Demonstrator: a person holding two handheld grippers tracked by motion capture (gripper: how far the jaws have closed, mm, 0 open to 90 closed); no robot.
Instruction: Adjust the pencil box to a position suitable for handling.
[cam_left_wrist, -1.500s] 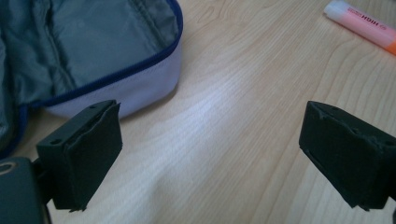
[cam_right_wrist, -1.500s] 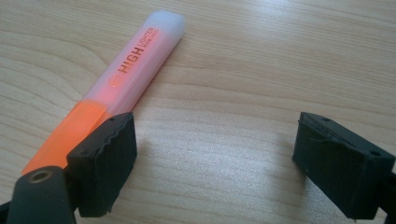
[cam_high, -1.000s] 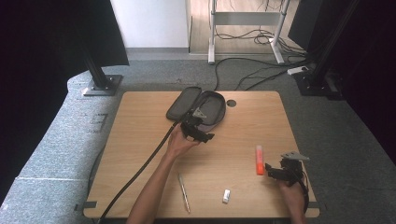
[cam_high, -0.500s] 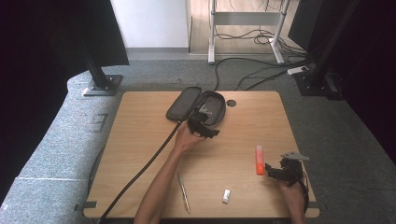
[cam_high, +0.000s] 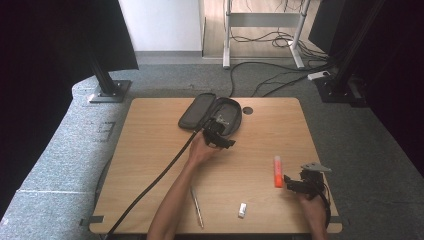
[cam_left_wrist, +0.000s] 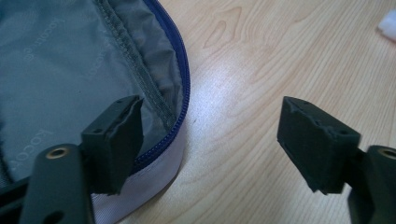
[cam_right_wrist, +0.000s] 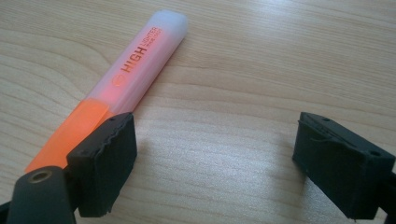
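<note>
Straddling the zippered rim of the open pencil case (cam_left_wrist: 154, 93) near the table's (cam_high: 150, 150) far edge, the left gripper (cam_left_wrist: 210, 140) has one pad over the lining and one over bare wood, its jaws apart though just closing, while the right gripper (cam_right_wrist: 215, 158) gapes beside the orange highlighter (cam_right_wrist: 126, 79) near the right edge.

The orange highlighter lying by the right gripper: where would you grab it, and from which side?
Probably across the middle of the highlighter, coming from above. It lies flat on the table with bare wood along both long sides, and the right gripper stands open beside it.
</note>
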